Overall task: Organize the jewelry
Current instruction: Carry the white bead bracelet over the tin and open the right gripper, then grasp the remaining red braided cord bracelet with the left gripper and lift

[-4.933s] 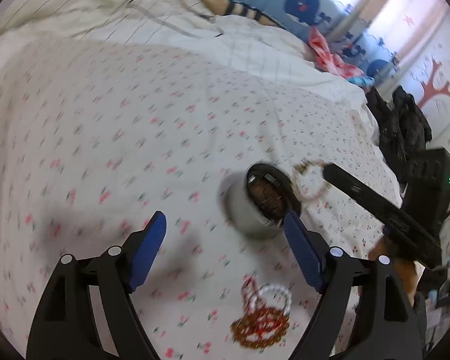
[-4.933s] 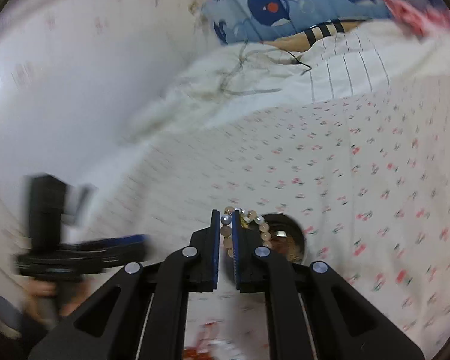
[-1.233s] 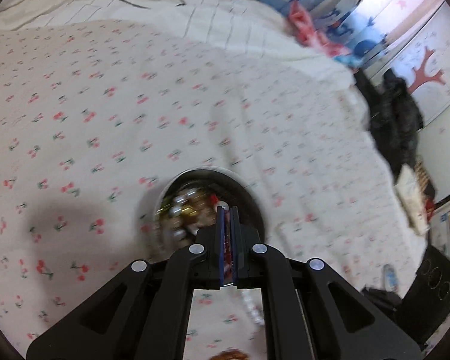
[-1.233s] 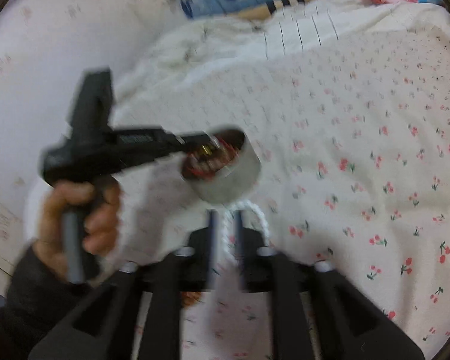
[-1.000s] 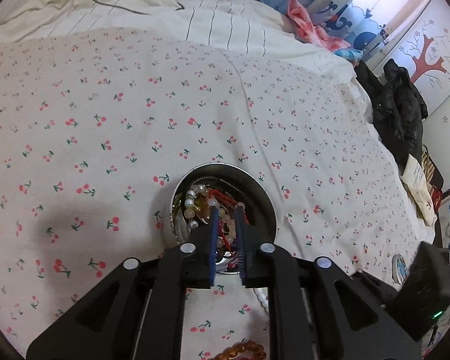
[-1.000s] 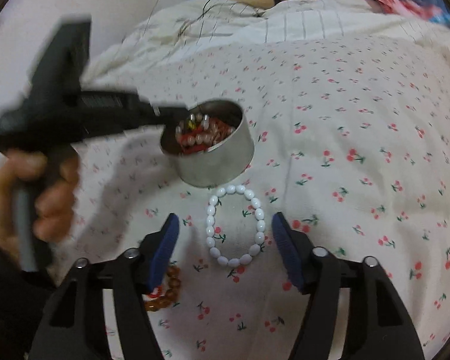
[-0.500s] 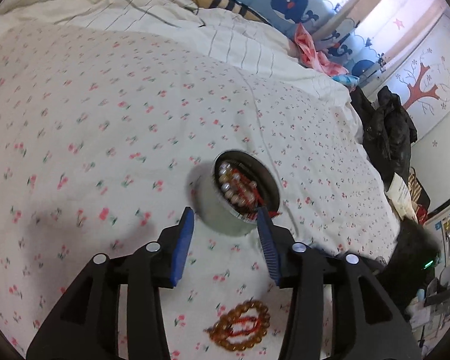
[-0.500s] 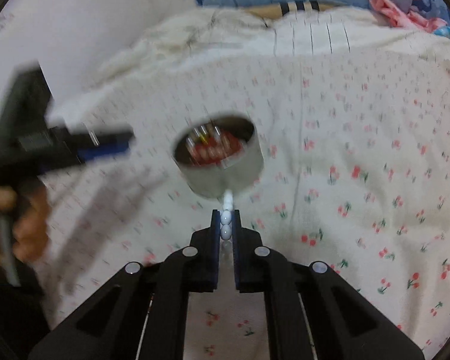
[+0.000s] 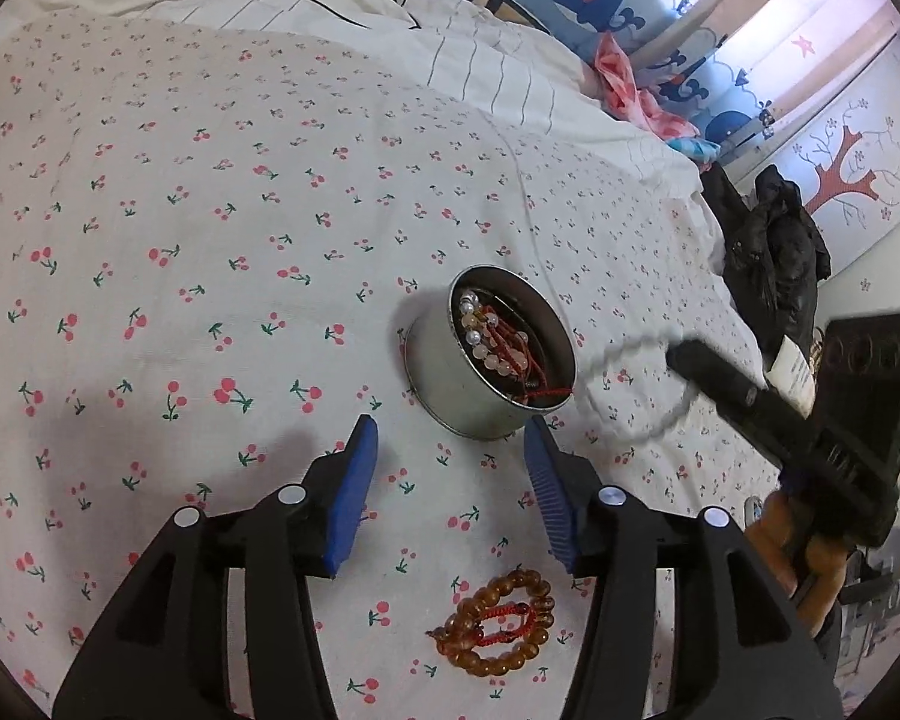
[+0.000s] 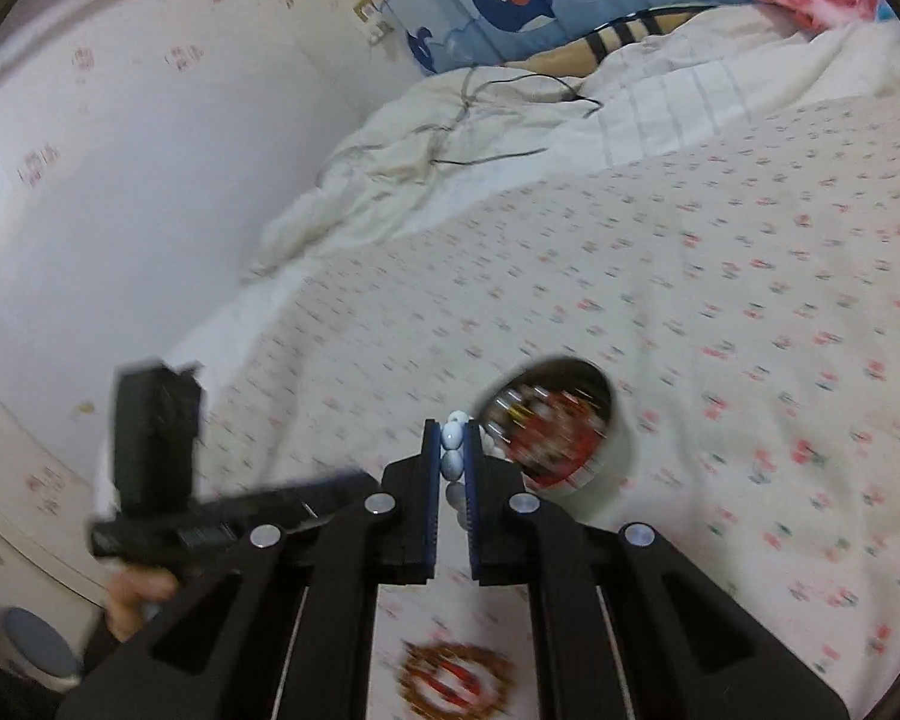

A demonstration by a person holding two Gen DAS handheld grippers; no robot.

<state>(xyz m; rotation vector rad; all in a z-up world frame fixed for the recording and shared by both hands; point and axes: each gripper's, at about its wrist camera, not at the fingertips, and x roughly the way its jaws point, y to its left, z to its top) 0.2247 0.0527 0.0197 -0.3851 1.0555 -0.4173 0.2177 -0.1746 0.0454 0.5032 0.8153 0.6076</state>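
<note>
White bracelet (image 10: 452, 462) blurred, half hidden by right gripper (image 10: 452, 456).

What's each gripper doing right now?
Left gripper: opening, nothing between its jaws.
Right gripper: shut on the white bracelet.

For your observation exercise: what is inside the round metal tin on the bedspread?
The tin holds pale beaded bracelets tangled with red cord. Its bottom, and anything beneath that jewelry, is covered and cannot be seen.

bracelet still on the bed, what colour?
Amber-brown bracelet with a red cord; sharpest in the left wrist view.
</note>
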